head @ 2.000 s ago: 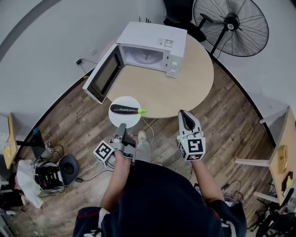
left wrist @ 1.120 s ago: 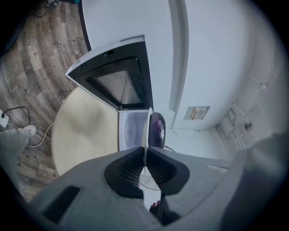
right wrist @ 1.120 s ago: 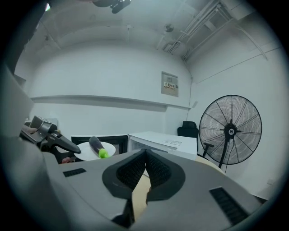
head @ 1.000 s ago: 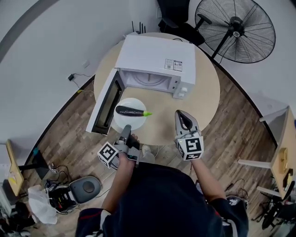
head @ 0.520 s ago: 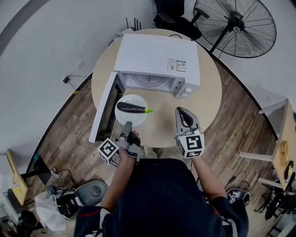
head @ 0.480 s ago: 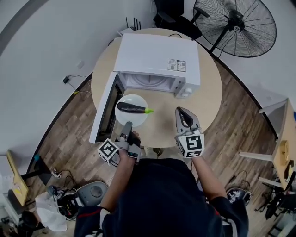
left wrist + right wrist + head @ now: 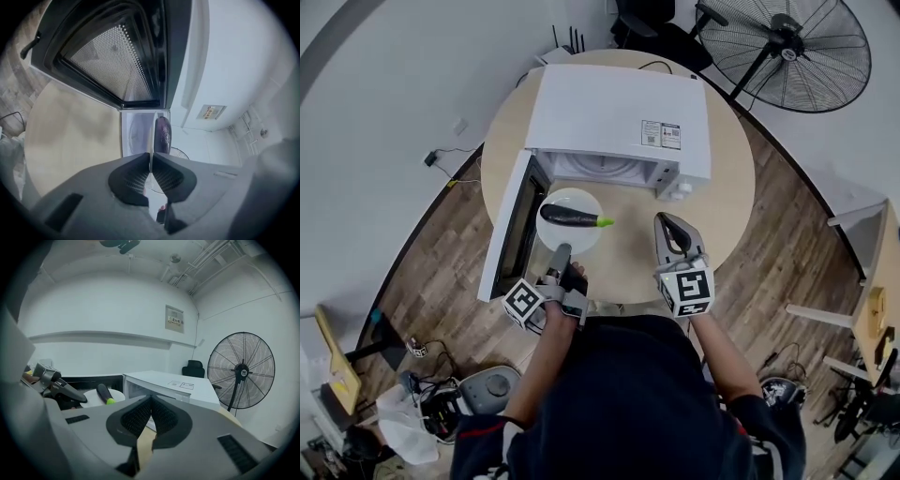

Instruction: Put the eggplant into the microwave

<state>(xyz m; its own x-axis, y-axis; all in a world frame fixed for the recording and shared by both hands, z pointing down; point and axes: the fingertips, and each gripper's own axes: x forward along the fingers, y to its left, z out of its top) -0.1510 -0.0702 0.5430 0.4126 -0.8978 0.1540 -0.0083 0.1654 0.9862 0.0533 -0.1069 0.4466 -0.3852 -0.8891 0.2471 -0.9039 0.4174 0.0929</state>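
Left claw (image 7: 562,250) is clamped tight on the rim of the white plate (image 7: 563,236), holding it right in front of the open microwave (image 7: 619,112), with the eggplant (image 7: 572,217) lying on it. Right claw (image 7: 666,220) is closed with nothing in it, also just in front of the microwave, above the tabletop (image 7: 727,197).

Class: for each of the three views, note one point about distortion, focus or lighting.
Head view: evenly lit, eggplant crisp on its plate, room edges bowed by the wide lens. Left gripper view: black vignette, jaws dim and soft, microwave door mesh crisp. Right gripper view: fisheye curves the walls; fan sharp.
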